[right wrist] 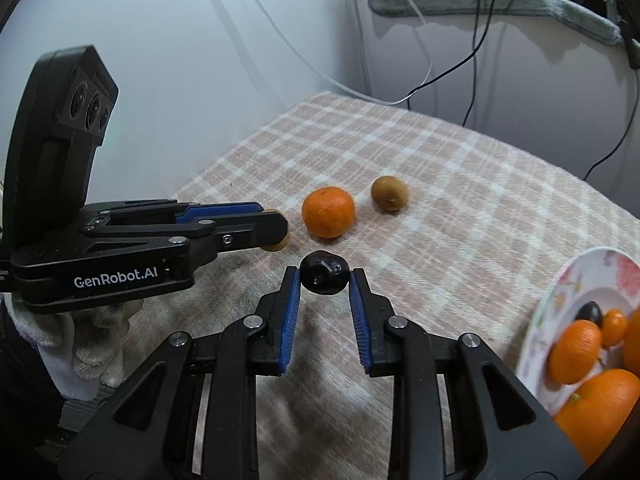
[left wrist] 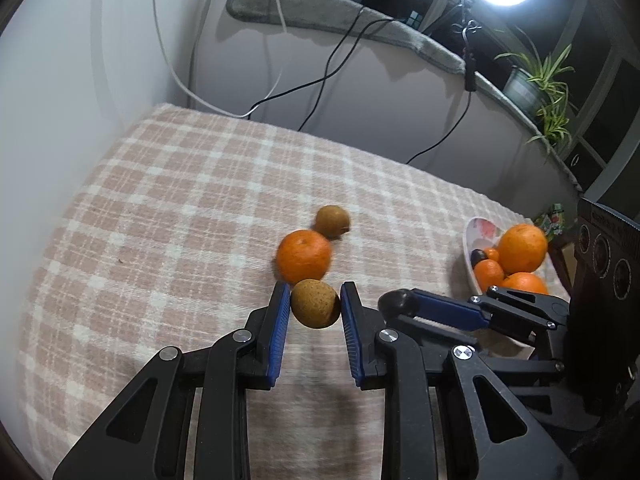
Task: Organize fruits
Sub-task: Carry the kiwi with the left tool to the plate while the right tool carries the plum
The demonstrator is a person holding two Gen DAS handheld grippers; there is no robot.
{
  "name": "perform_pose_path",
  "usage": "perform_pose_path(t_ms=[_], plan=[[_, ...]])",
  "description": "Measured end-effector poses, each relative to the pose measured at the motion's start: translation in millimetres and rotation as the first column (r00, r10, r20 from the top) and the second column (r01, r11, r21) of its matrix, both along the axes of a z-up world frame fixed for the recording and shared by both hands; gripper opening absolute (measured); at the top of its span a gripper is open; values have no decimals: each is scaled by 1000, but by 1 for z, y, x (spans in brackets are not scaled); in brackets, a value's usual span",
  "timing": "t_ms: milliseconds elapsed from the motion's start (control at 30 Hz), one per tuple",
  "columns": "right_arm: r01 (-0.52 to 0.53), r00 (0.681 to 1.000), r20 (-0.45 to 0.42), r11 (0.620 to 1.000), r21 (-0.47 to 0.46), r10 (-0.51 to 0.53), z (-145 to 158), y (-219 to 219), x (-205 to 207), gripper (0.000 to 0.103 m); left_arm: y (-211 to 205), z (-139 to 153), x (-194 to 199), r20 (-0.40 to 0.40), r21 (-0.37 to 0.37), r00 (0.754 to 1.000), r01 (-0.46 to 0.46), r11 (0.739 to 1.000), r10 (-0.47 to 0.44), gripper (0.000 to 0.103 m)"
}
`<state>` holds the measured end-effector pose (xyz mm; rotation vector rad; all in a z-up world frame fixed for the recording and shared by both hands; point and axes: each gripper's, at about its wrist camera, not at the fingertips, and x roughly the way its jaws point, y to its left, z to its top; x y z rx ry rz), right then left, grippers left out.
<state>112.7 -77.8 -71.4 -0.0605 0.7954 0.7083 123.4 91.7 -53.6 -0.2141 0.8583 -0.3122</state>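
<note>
Carry step in hand: left tongs [left wrist: 315,307] pinching a brown fruit [left wrist: 315,303], right tongs [right wrist: 324,278] pinching a dark plum [right wrist: 323,277]; next, both go into the floral bowl [right wrist: 560,292] right of the plum.

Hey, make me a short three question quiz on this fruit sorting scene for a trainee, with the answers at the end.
1. True or false: the left gripper is shut on a brown fruit.
2. What does the right gripper hold? A) an orange B) a dark plum-like fruit C) nothing
3. How many fruits lie loose on the checked cloth?

Key
1. True.
2. B, the dark fruit.
3. Two: an orange and a second brown fruit. The others already sit in the floral bowl.
</note>
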Motion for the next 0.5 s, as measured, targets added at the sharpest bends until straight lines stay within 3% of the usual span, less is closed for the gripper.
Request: perform_pose_path(t_ms=[500], plan=[[149,986,60,986,73,-154,38,-86,-8,26,-42,13,-11,27,-31,997,77,997,-76,24]])
